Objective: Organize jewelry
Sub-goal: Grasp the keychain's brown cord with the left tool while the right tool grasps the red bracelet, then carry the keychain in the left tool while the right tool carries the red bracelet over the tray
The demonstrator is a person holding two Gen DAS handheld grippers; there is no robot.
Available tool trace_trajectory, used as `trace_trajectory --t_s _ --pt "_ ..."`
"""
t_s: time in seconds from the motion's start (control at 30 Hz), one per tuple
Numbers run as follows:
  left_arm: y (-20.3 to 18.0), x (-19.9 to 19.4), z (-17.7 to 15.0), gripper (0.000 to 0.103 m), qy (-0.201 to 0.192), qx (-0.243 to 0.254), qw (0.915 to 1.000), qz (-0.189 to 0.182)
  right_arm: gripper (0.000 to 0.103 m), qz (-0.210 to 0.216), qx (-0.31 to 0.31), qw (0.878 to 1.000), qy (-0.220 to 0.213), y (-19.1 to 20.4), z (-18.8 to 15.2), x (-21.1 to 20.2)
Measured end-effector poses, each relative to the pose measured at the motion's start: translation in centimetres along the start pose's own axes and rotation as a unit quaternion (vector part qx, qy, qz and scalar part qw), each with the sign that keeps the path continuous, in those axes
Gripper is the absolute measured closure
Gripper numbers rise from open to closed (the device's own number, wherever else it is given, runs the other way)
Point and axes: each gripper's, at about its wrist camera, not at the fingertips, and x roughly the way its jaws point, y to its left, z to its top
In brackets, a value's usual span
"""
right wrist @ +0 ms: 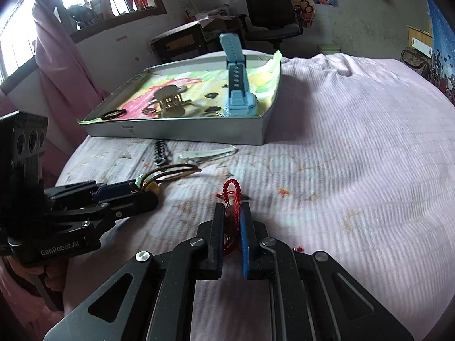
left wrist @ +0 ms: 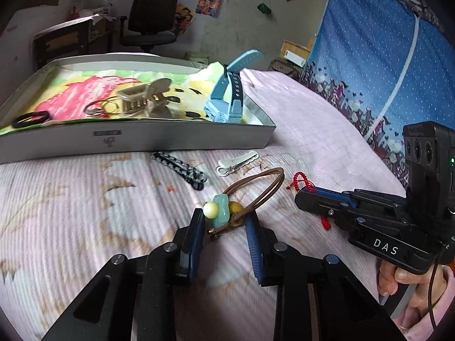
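Note:
My left gripper is shut on a brown cord bracelet with cream, jade-green and amber beads, just above the pink bedspread; it also shows in the right wrist view. My right gripper is shut on a red braided string bracelet, which also shows in the left wrist view. A shallow grey box lined with colourful cloth holds a blue watch, a beige hair claw, thin rings and a black hair tie.
A black-and-grey braided band and a white hair clip lie on the bedspread in front of the box. A blue dotted curtain hangs at the right. A desk and office chair stand beyond the bed.

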Motion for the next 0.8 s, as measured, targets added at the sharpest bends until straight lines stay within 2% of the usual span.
trace_trajectory --t_s 0.4,0.63,0.8 --pt "0.6 -4.0 -0.3 0.076 -0.052 -0.025 0.9977 0.037 0.094 0.008 -0.027 0.997 -0.069 2.3 1.0 -2.2" --pt "3.2 -7.1 1.9 0.076 -0.082 -0.043 0.9936 0.065 0.094 0.011 -0.045 0.994 -0.103 4.7 2.8 -2.9" --pt "5.5 -8.2 4.6 0.076 -0.102 -0.053 0.9894 0.089 0.094 0.023 -0.060 0.990 -0.125 6.4 6.8 -1.6"
